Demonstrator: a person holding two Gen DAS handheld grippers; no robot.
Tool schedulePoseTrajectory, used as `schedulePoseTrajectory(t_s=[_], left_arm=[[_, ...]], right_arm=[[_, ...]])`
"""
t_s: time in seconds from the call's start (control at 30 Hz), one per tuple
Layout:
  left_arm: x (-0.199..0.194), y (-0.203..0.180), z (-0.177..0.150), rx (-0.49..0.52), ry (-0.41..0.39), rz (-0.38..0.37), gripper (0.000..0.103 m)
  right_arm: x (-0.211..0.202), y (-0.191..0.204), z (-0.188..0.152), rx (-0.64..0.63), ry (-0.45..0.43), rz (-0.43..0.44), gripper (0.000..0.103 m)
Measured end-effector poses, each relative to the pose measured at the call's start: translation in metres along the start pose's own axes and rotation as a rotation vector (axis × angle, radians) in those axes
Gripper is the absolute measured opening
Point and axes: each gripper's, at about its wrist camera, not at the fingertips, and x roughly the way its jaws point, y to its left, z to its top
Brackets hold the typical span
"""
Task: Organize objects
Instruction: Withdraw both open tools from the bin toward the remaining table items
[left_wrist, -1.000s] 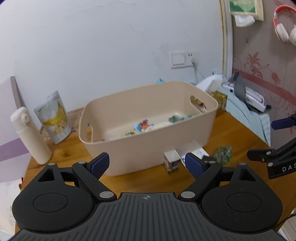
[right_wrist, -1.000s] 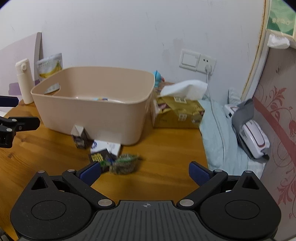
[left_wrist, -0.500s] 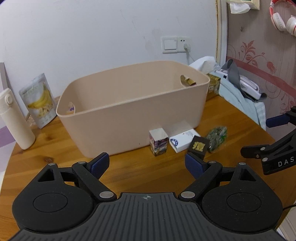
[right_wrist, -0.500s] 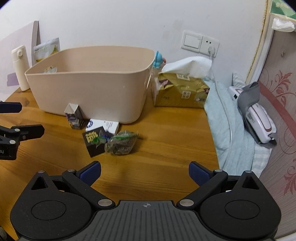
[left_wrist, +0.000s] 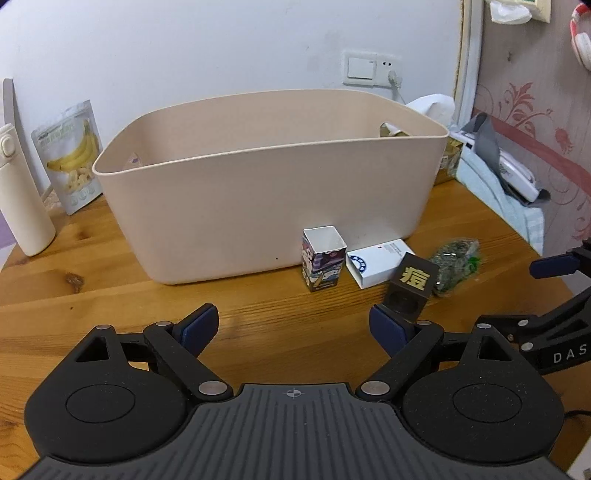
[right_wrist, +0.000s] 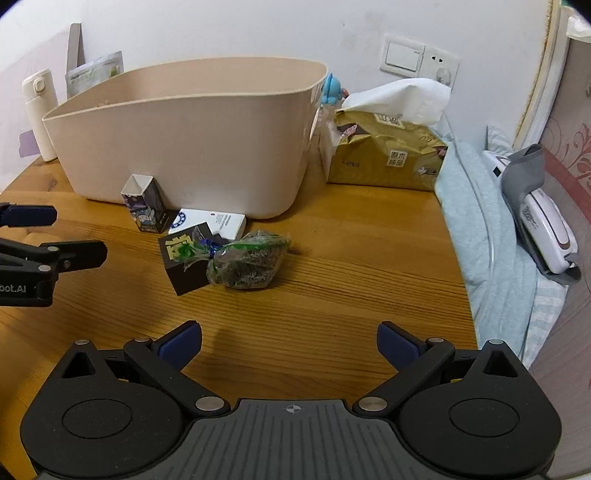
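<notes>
Two wide-open, empty claws, left (left_wrist: 293, 326) and right (right_wrist: 290, 341); blue figurine (right_wrist: 331, 88) only in right view.

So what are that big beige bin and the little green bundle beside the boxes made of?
The bin looks like moulded plastic, matte: smooth seamless walls, a rolled rim, a cut-out handle. The bundle seems to be a thin clear plastic bag, glossy and crinkled, with something dark green inside; what that filling is cannot be told.
</notes>
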Motion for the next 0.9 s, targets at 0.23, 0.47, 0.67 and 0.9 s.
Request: schedulePoseTrajectory(t_s=[0.23, 0.47, 0.67, 0.9], left_arm=[[0.017, -0.006, 0.003, -0.007, 0.008, 0.019, 0.09], [0.035, -0.004, 0.006, -0.035, 0.02, 0.031, 0.09], [0.048, -0.005, 0.01, -0.044, 0.018, 0.061, 0.09], [0.059, -0.006, 0.012, -0.049, 0.027, 0.063, 0.09]], right_arm=[[0.015, -0.005, 0.003, 0.008, 0.003, 0.026, 0.101], [0.025, 0.001, 0.009, -0.024, -0.02, 0.029, 0.098], [0.035, 0.004, 0.014, -0.005, -0.036, 0.05, 0.095], [0.041, 0.004, 0.017, 0.006, -0.057, 0.05, 0.093]])
